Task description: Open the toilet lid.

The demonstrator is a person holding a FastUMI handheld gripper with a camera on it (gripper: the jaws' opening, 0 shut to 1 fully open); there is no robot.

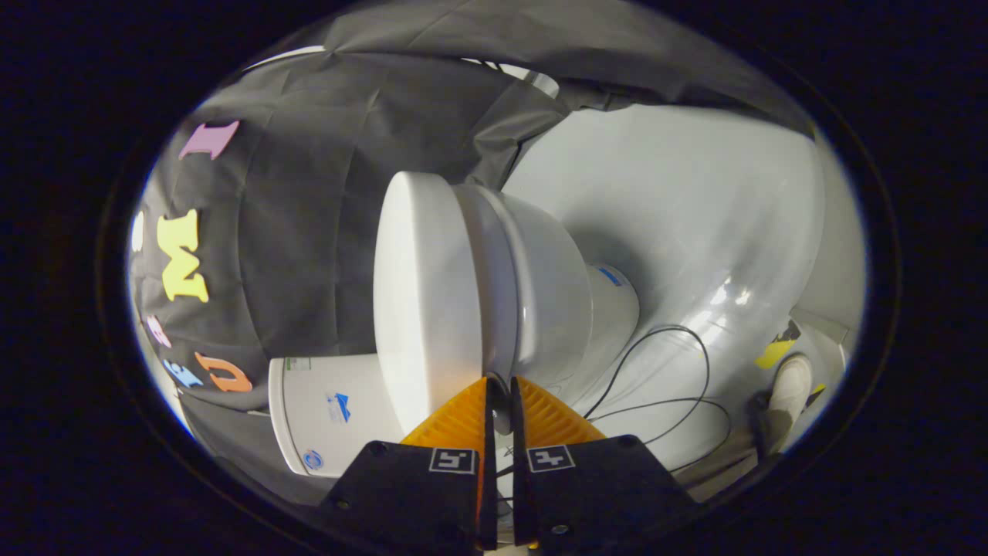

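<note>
Between my 2 fingers, the gripper (499, 386) has a narrow gap, and the edge of the toilet lid (424, 293) sits right at the tips; I cannot tell whether both fingers press on it. The view is rolled sideways. The lid lies closed against the seat (494, 270), with the bowl (556, 293) beyond. The tank (332, 413) is just beside the fingers, against the booth's cloth wall (309, 216). A black cable (679, 371) loops over the pale floor (695, 208), well apart.
</note>
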